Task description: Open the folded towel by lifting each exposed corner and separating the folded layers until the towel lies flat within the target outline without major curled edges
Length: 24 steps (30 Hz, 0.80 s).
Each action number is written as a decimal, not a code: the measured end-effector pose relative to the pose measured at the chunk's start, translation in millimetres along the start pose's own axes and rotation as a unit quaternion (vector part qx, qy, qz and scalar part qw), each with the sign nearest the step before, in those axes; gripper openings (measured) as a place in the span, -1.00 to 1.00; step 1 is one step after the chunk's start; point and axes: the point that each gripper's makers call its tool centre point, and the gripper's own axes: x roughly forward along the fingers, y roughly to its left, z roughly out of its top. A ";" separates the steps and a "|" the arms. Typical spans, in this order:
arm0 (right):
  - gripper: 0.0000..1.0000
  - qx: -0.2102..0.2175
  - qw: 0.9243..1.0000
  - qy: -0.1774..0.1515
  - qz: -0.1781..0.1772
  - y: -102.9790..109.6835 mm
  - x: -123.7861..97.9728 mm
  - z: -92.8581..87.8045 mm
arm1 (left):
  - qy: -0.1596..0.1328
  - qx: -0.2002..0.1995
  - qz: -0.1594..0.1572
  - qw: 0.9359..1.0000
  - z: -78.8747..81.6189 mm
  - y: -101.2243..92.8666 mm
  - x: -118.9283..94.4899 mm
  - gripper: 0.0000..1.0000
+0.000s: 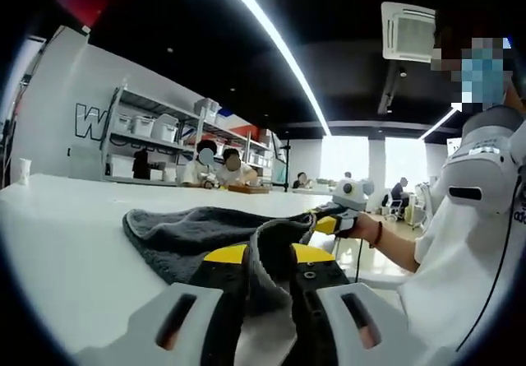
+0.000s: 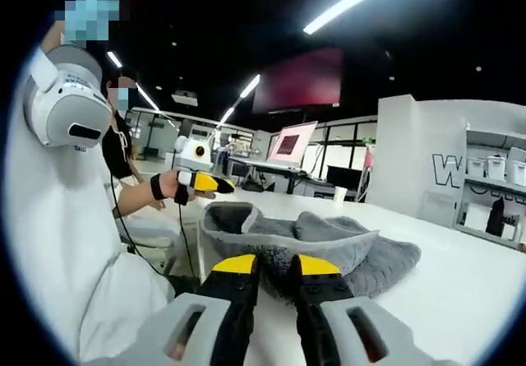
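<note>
A dark grey towel (image 1: 185, 233) lies bunched in folds on the white table (image 1: 66, 243). In the left gripper view my left gripper (image 1: 269, 255) is shut on a raised fold of its near edge, between yellow-tipped jaws. At the towel's far right edge my right gripper (image 1: 330, 222) shows in a hand. In the right gripper view my right gripper (image 2: 275, 265) is shut on the thick rolled edge of the towel (image 2: 345, 247). My left gripper (image 2: 207, 183) is seen at the towel's far left corner, hand-held. The towel is humped and curled between the two grippers.
A person in a white shirt (image 2: 74, 243) stands at the table's edge, close to both grippers. A paper cup (image 1: 23, 171) stands far left on the table, another cup (image 2: 339, 193) beyond the towel. Shelves with bins (image 1: 156, 127) and seated people (image 1: 218, 167) are behind.
</note>
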 end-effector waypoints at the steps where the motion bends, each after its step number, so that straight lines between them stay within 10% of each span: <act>1: -0.77 -0.009 1.000 0.009 0.003 2.3 0.0 -2.5 | 0.001 -0.001 -0.001 1.000 -0.5 -1.1 0.9 -0.63; 13: -0.63 -0.044 0.997 0.056 0.031 16.1 -7.6 -10.2 | 0.028 0.002 -0.024 0.999 -11.8 -10.3 4.9 -0.64; 24: -0.65 -0.031 0.999 0.019 0.006 7.3 -7.6 7.5 | 0.062 0.020 -0.025 0.998 -23.7 -10.3 3.2 -0.63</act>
